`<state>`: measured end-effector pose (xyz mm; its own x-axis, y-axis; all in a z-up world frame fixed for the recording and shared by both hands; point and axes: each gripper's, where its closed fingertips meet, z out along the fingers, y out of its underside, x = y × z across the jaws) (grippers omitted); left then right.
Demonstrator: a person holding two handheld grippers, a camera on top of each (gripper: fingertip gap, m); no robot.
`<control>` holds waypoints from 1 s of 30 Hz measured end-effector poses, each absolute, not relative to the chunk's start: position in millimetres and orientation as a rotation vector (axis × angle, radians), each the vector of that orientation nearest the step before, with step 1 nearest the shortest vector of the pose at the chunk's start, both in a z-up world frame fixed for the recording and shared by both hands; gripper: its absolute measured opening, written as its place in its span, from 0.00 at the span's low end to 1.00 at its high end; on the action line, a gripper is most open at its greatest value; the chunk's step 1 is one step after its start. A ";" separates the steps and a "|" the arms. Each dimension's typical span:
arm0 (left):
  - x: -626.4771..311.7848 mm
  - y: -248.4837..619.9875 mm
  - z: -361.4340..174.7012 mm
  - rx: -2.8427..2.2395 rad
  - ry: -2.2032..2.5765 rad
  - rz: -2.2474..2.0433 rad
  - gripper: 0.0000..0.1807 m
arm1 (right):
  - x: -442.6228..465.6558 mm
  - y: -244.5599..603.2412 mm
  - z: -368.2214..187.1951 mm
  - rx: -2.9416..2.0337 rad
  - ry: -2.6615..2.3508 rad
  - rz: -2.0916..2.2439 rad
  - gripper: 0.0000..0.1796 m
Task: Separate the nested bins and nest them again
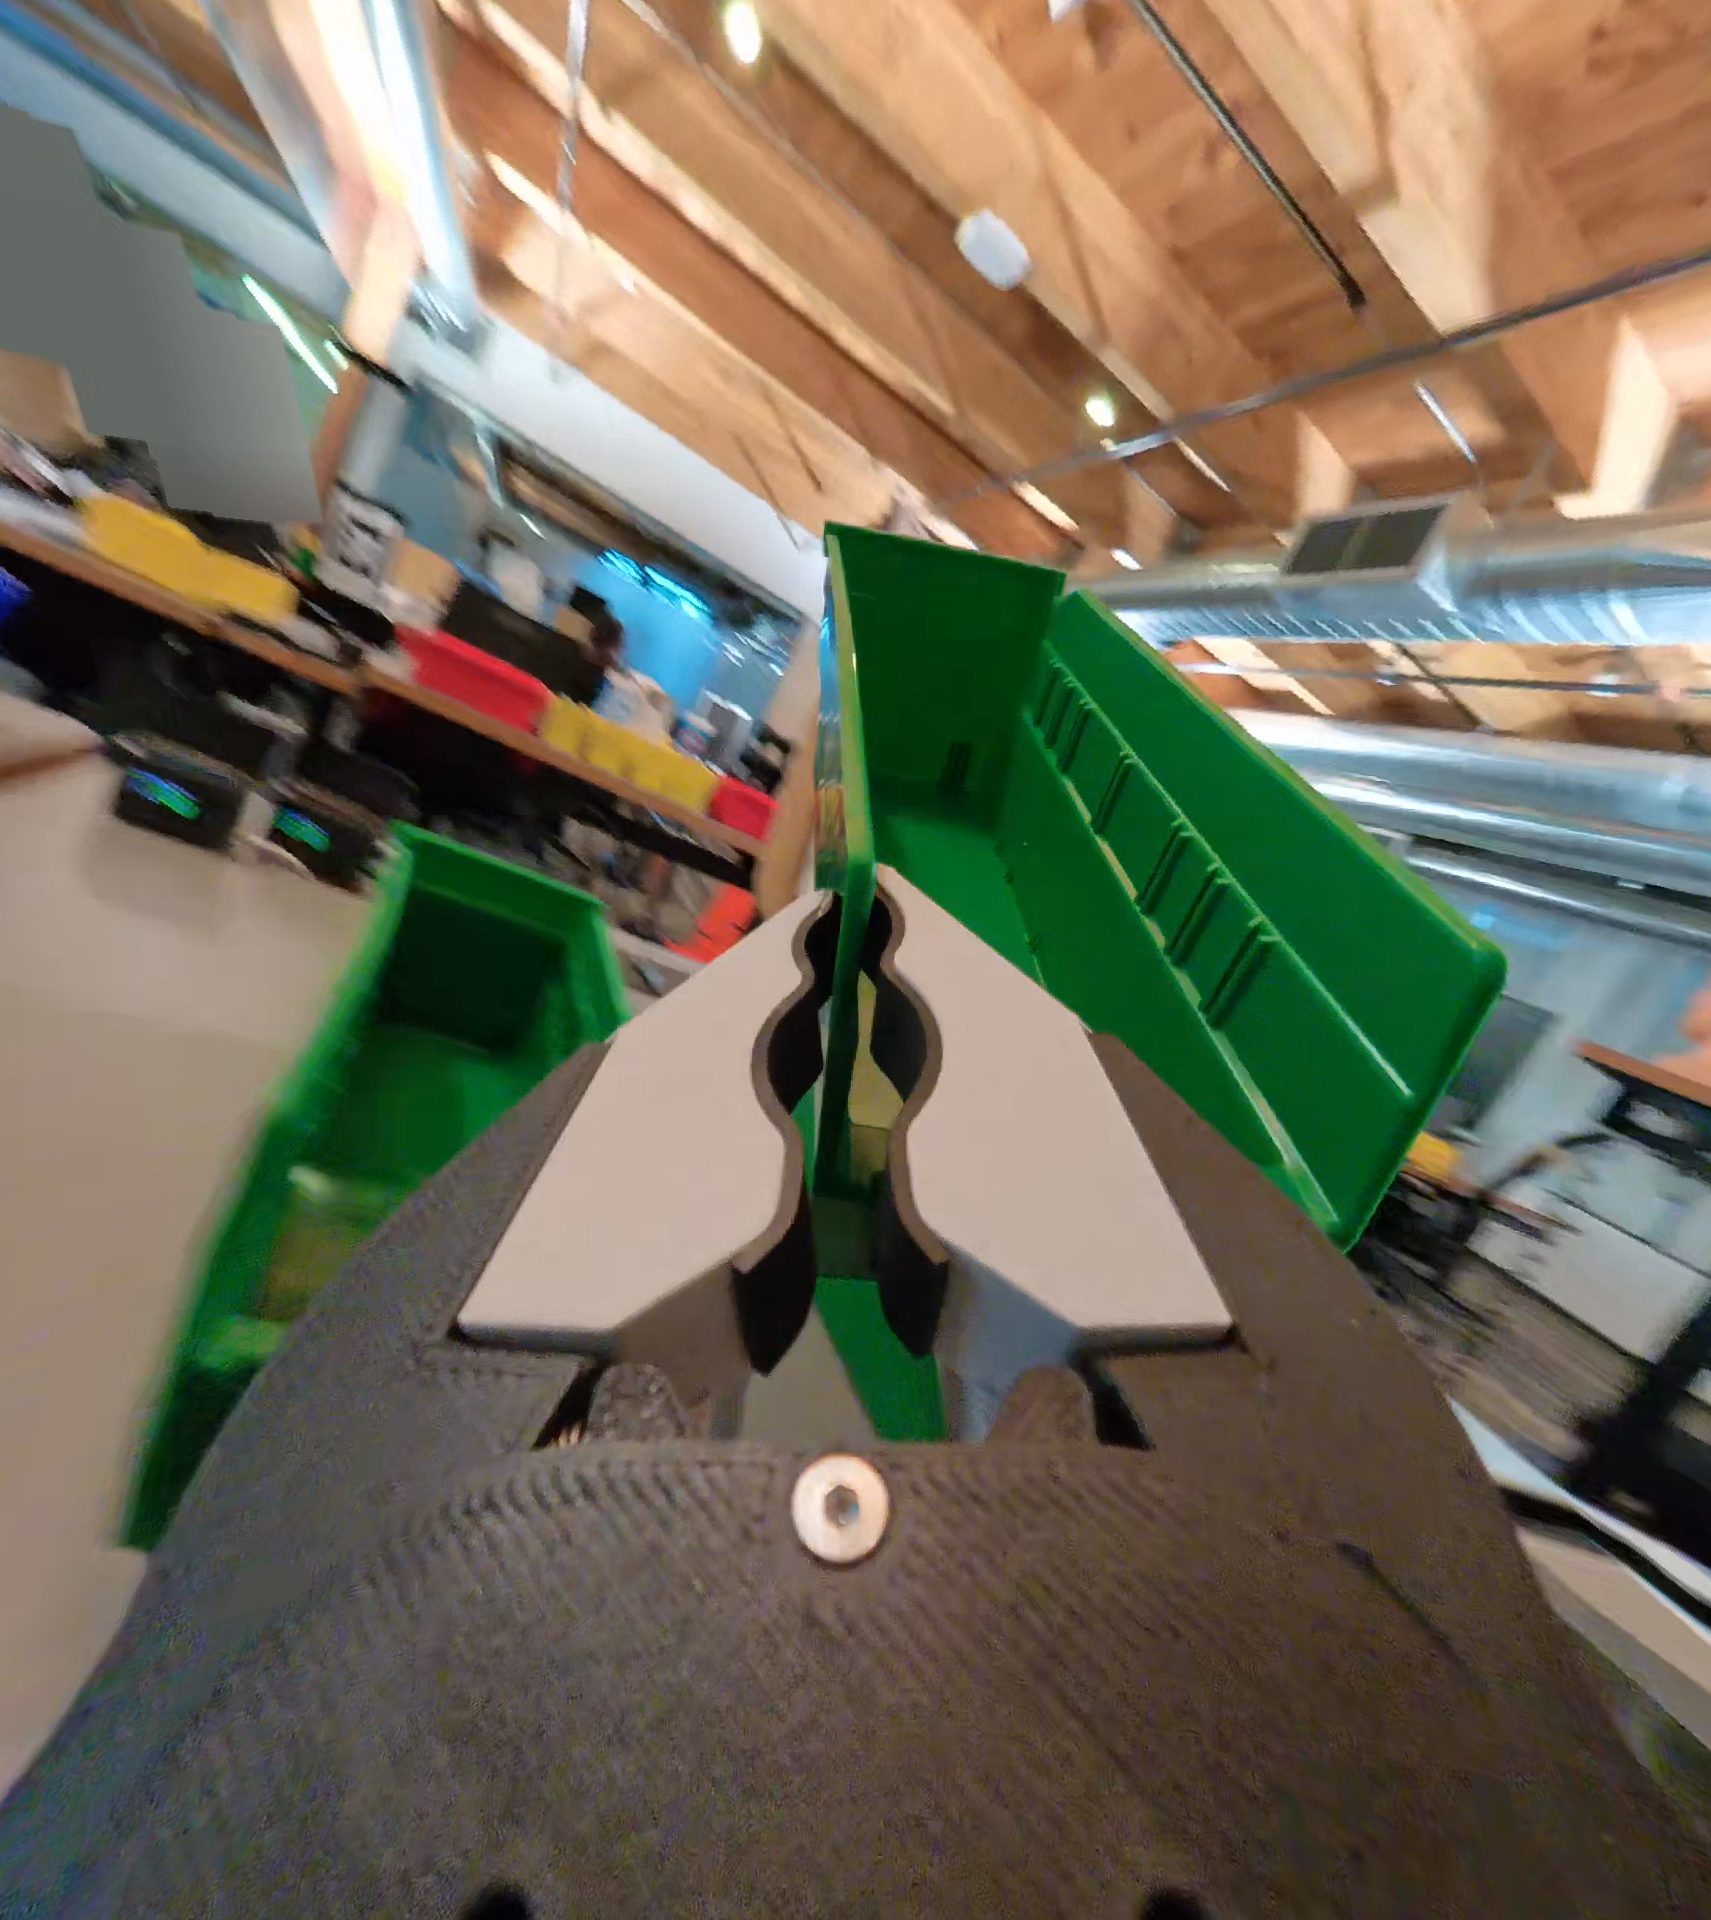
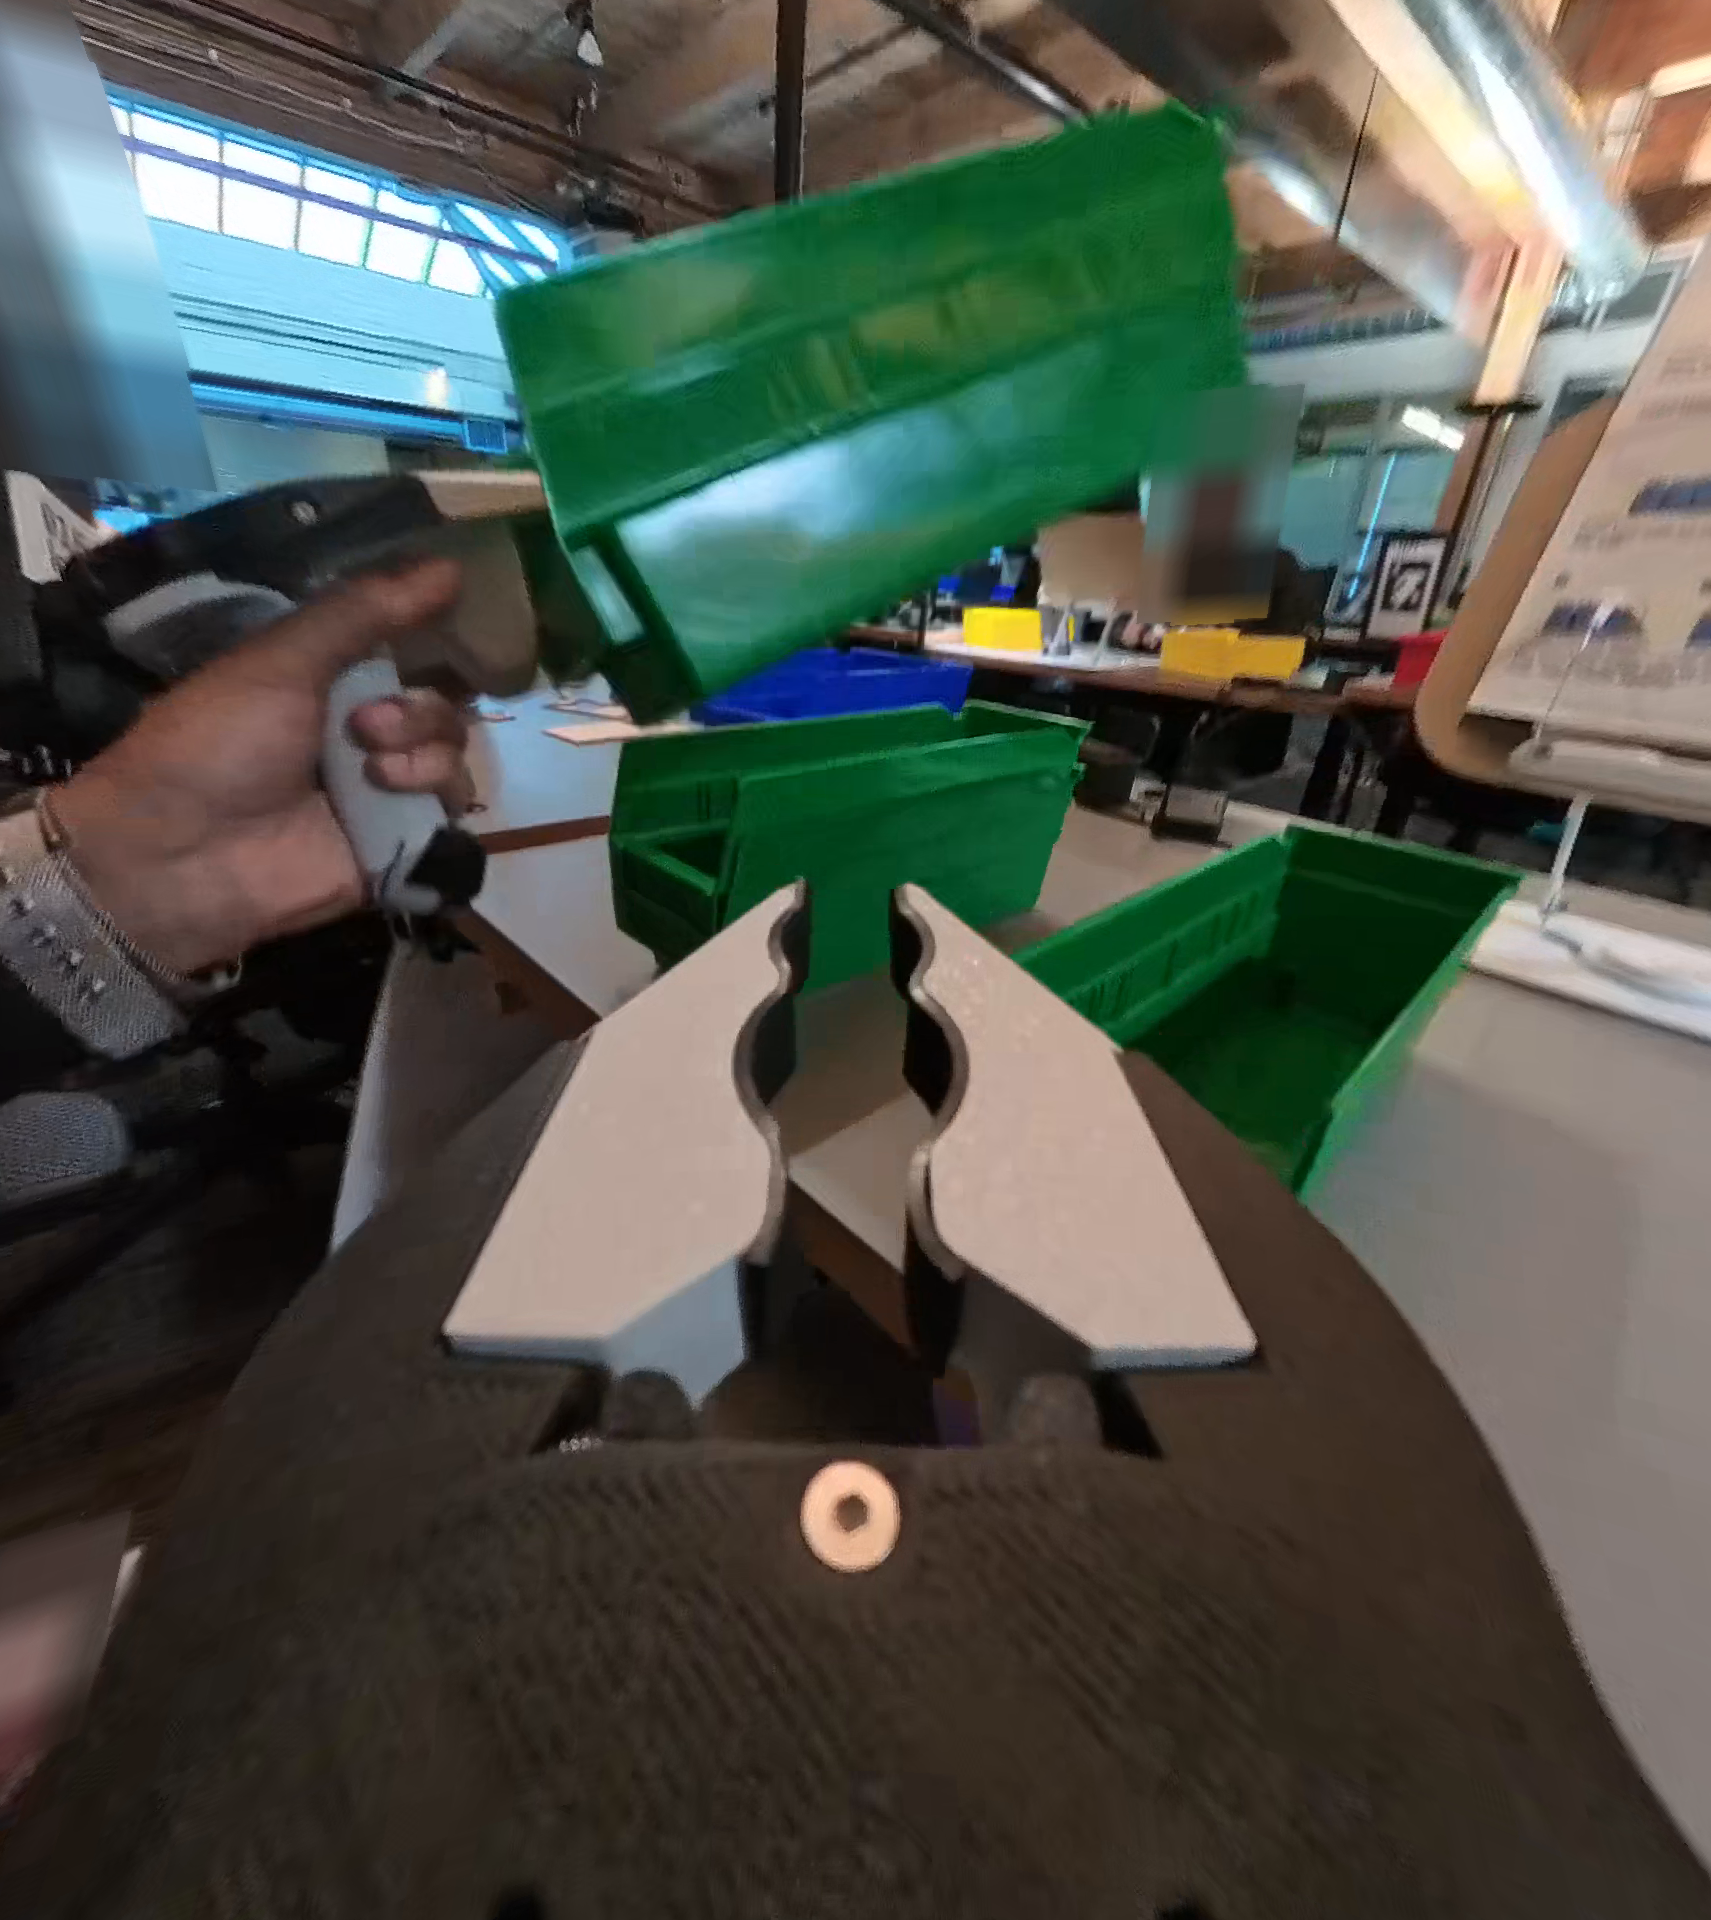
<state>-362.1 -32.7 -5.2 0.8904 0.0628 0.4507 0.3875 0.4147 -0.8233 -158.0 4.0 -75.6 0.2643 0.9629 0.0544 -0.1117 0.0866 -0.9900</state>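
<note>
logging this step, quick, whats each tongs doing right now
Left tongs: shut on the wall of the raised green bin, held up in the air.
Right tongs: open, holding nothing.

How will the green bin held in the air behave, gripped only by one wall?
Raised green bin looks stiff and probably light: left gripper lifts it by one thin wall without visible bending. It hangs tilted, so it may swing or slip on smooth plastic.

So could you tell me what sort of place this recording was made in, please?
Probably an open workshop or lab in a converted industrial building: exposed timber ceiling with bare metal ducts, long workbenches carrying coloured bins, and green bins on a grey table.
</note>
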 end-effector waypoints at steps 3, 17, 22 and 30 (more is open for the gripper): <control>-407.5 -44.0 2.4 -1.136 -0.462 -0.044 0.00 | -163.0 8.7 -90.9 -1.252 -0.975 1.057 0.07; -446.4 -11.6 -30.8 -1.339 -0.413 0.150 0.00 | -175.9 -0.3 -122.5 -1.344 -1.072 1.098 0.05; -456.7 0.4 -24.4 -1.423 -0.353 0.206 0.00 | -175.3 0.4 -124.1 -1.363 -1.067 1.115 0.05; -462.0 6.0 -53.3 -1.516 -0.389 0.210 0.00 | -173.4 -1.7 -125.4 -1.366 -1.080 1.128 0.04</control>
<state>-462.0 6.0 -53.3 0.9209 0.3717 0.1176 0.1056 0.0524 -0.9930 -173.4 -1.7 -125.4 0.1600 0.9843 -0.0752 0.0321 -0.0813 -0.9962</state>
